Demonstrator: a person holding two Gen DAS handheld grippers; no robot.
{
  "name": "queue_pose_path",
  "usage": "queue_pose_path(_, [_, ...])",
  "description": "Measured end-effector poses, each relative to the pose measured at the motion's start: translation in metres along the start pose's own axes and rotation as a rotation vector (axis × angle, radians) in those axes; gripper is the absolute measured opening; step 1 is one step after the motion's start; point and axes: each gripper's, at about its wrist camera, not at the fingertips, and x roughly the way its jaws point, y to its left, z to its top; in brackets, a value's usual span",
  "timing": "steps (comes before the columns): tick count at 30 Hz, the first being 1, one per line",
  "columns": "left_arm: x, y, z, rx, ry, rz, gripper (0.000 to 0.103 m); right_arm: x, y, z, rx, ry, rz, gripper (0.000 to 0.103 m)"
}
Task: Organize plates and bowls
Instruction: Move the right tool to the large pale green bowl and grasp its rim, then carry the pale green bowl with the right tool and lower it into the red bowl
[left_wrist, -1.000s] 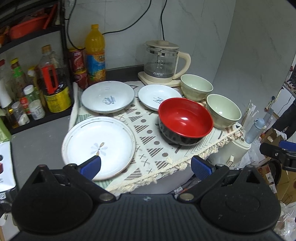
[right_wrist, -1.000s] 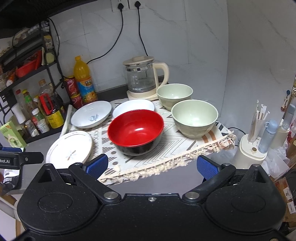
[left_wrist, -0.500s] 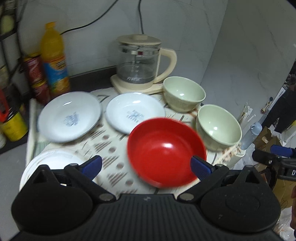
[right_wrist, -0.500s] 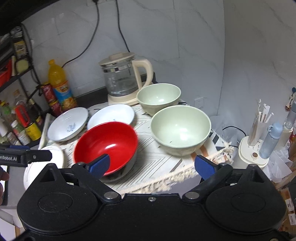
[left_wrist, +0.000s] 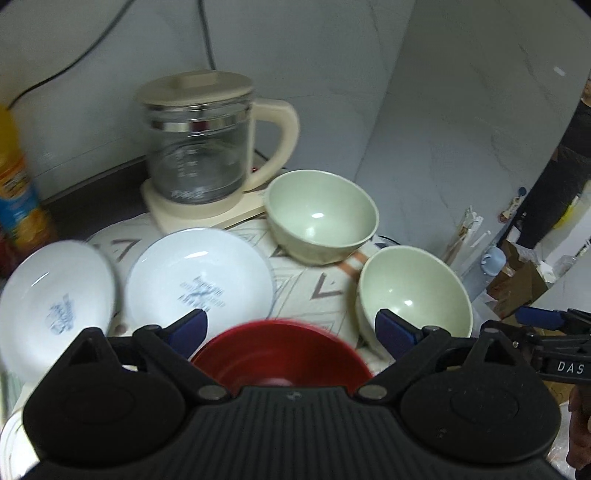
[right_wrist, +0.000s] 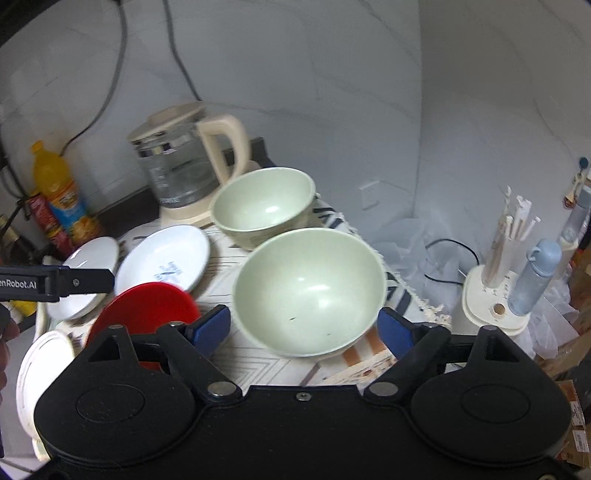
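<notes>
Right fingers (right_wrist: 394, 330) closing astride green bowl (right_wrist: 309, 291)

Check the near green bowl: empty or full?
Empty. The near green bowl sits upright on the mat, its inside bare apart from a few dark specks.

Two bowls (right_wrist: 308, 291) right of plates (right_wrist: 164, 264), kettle (right_wrist: 177, 173) behind, all on cloth (right_wrist: 258, 365).
</notes>
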Motion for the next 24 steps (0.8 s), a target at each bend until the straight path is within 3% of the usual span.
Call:
queue_pose_path(7, [0.044, -0.016, 0.023, 0.041, 0.06, -0.059, 0.085, 0.02, -0.024, 0.012, 0.055, 0.024, -0.036, 0.076])
queue_pose_path(14, [0.088, -0.026, 0.033, 0.056, 0.169, -0.098, 0.065, 0.044, -0.042, 0.01, 0.119, 0.076, -0.047, 0.066])
queue_pose_path(18, [0.11, -0.032, 0.034, 0.061, 0.221, -0.131, 0.059, 0.059, -0.051, 0.006, 0.153, 0.128, -0.053, 0.054])
queue_pose_path(24, [0.148, -0.041, 0.031, 0.041, 0.322, -0.16, 0.041, 0.084, -0.063, -0.002, 0.222, 0.208, -0.016, 0.039])
